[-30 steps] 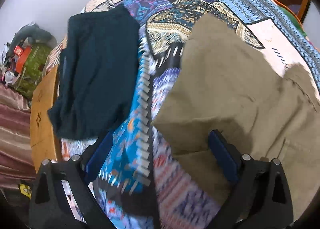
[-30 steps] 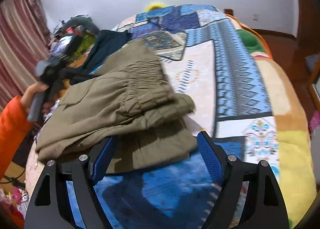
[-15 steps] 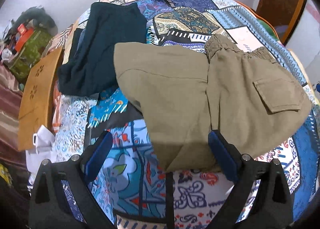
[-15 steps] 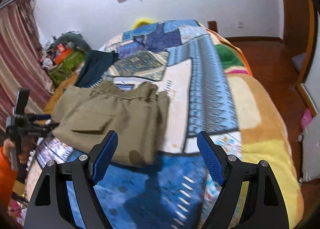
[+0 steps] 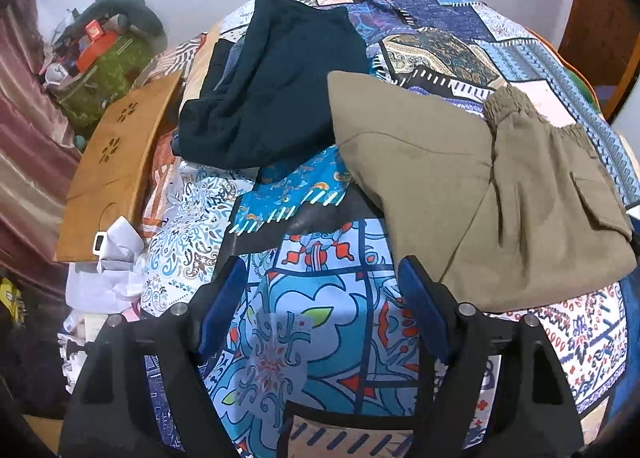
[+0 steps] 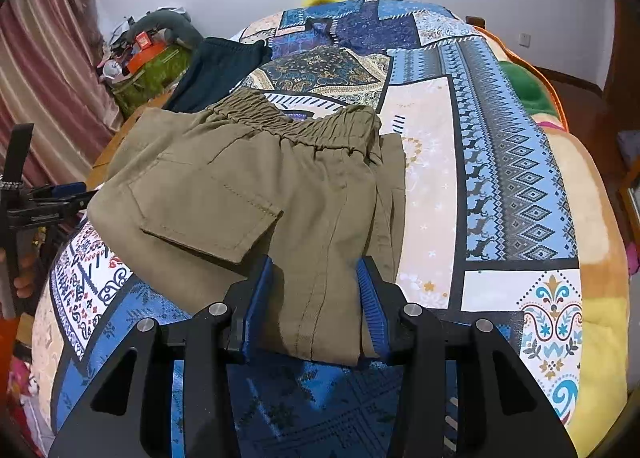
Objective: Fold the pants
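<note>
Olive-green pants (image 5: 492, 194) lie folded on the patterned bedspread (image 5: 304, 322), with the elastic waistband toward the far side and a cargo pocket on top. In the right wrist view the pants (image 6: 256, 194) fill the middle. My left gripper (image 5: 320, 298) is open and empty, hovering over bare bedspread just left of the pants' near edge. My right gripper (image 6: 316, 298) is open, its blue pads (image 6: 258, 298) standing on either side of the near edge of the pants. The left gripper also shows in the right wrist view (image 6: 52, 198) at the far left.
A dark navy garment (image 5: 276, 86) lies on the bed beyond the pants, also in the right wrist view (image 6: 216, 70). A wooden board (image 5: 116, 170) and crumpled white paper (image 5: 108, 258) sit by the bed's left edge. Clutter (image 6: 148, 54) and a curtain (image 6: 44, 70) stand at the left.
The left gripper has pulled back off the pants. The right gripper dropped toward the pants' near edge and its jaws narrowed. The pants went from bunched to lying flat, folded.
</note>
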Available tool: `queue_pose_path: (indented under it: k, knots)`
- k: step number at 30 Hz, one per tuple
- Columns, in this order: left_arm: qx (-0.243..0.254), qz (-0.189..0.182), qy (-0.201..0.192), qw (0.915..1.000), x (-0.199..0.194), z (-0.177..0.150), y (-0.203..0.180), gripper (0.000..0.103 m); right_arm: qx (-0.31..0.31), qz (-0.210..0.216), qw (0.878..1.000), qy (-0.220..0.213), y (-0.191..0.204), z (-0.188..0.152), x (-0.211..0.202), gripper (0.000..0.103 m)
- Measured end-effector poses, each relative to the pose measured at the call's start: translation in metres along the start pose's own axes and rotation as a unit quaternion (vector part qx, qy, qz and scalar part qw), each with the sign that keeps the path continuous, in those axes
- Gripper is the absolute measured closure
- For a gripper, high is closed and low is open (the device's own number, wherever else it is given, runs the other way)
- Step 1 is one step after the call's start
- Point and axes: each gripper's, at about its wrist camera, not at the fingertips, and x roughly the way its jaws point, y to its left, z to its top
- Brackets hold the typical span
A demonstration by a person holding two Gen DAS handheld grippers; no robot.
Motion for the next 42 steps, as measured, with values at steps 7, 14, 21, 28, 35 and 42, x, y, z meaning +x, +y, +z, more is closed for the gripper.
queue_pose_path:
  k: [7,14,21,28,35,42]
  knots:
    - [0.019,-0.028,-0.031,0.9989,-0.011,0.033,-0.009,0.024,-0.011,-0.005,1.000,0.003,0.002,0.000,0.000,0.063]
    - [-0.007,0.010,0.002,0.9999,0.032,0.048,0.019,0.024,-0.011,-0.002,1.000,0.003,0.002,0.001,0.001,0.063]
    - [-0.040,-0.017,-0.007,0.9990,0.004,0.060,0.049,0.030,-0.034,-0.010,0.999,0.014,0.005,0.011,-0.006,0.062]
    - [0.042,-0.111,-0.068,0.9906,-0.044,0.080,-0.024,0.029,-0.052,-0.004,0.998,-0.036,0.011,0.050,-0.028,0.048]
    - [0.111,-0.169,-0.012,0.9792,-0.006,0.078,-0.112,0.036,-0.045,0.038,0.998,0.000,0.023,0.067,0.020,0.048]
    - [0.140,-0.149,0.027,0.9785,0.029,0.058,-0.120,0.039,-0.045,0.044,0.997,0.039,0.015,0.043,0.041,0.047]
